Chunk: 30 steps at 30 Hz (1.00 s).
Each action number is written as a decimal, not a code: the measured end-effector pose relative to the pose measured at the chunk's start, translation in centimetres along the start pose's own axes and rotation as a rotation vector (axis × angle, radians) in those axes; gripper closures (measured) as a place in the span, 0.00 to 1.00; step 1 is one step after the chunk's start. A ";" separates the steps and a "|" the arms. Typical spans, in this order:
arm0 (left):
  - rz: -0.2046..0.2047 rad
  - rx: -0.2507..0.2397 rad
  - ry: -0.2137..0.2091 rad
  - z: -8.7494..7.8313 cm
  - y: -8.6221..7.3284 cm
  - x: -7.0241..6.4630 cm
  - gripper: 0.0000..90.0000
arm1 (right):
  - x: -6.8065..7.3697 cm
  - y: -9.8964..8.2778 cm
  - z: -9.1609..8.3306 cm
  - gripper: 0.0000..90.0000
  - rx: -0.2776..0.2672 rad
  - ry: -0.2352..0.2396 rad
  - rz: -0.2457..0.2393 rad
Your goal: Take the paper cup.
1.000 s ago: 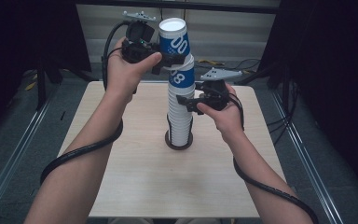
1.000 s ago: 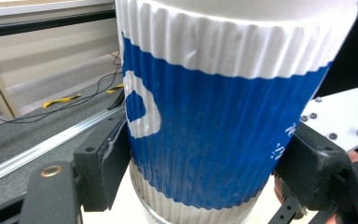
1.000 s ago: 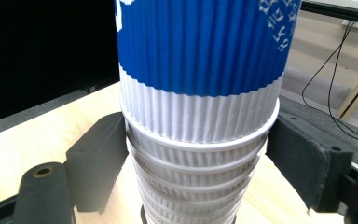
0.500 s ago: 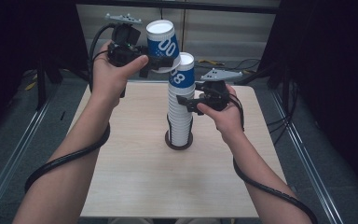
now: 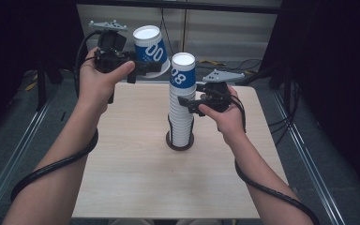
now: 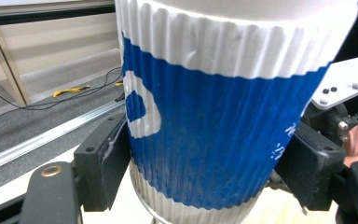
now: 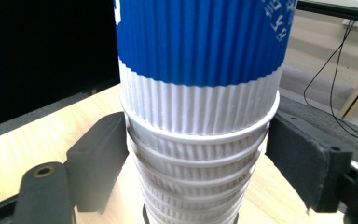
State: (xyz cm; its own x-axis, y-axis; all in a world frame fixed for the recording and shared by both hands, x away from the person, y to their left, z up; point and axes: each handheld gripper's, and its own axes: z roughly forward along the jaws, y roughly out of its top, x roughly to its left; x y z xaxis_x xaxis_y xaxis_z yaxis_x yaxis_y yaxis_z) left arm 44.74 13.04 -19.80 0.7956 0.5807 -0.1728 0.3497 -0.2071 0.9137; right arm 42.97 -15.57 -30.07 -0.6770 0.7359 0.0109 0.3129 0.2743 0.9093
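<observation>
In left gripper view: left claw (image 6: 209, 172) pinching cup (image 6: 214, 116), rim cut off.

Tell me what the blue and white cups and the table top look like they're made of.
Cup in the left gripper: paper, it seems, matte, with a ribbed corrugated sleeve. Stack of cups: same ribbed paper, rolled rims showing. Table top: pale wood-look board, probably laminate; faint grain, smooth sheen.

Ribbed matt paper cup (image 6: 223, 116) (blue-white), pale wood-grain table (image 5: 136, 187).
</observation>
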 end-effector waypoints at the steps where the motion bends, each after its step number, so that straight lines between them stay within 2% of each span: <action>1: 0.000 0.004 0.008 -0.1 -0.3 0.2 0.27 | 0.0 -0.1 0.0 0.22 0.000 -0.004 0.000; 10: 0.001 0.017 0.003 -0.5 -1.5 0.7 0.27 | -0.1 -0.5 -0.1 0.21 0.010 0.009 -0.006; 17: 0.015 0.061 0.003 -0.5 -2.8 1.0 0.27 | 0.1 -1.1 -0.4 0.18 0.029 0.035 -0.023; 25: 0.026 0.094 0.000 -0.6 -3.6 1.2 0.27 | 0.1 -1.5 -0.6 0.17 0.045 0.043 -0.043; 30: 0.043 0.121 -0.010 -0.5 -4.4 1.1 0.27 | -0.1 -1.8 -0.8 0.15 0.055 0.050 -0.040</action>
State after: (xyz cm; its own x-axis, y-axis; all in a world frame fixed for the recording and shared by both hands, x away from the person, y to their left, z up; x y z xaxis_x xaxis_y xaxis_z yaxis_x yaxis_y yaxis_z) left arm 43.85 15.00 -23.81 0.8160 0.5612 -0.1386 0.3715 -0.3254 0.8696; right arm 41.91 -16.65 -31.40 -0.7218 0.6921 -0.0025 0.3202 0.3371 0.8854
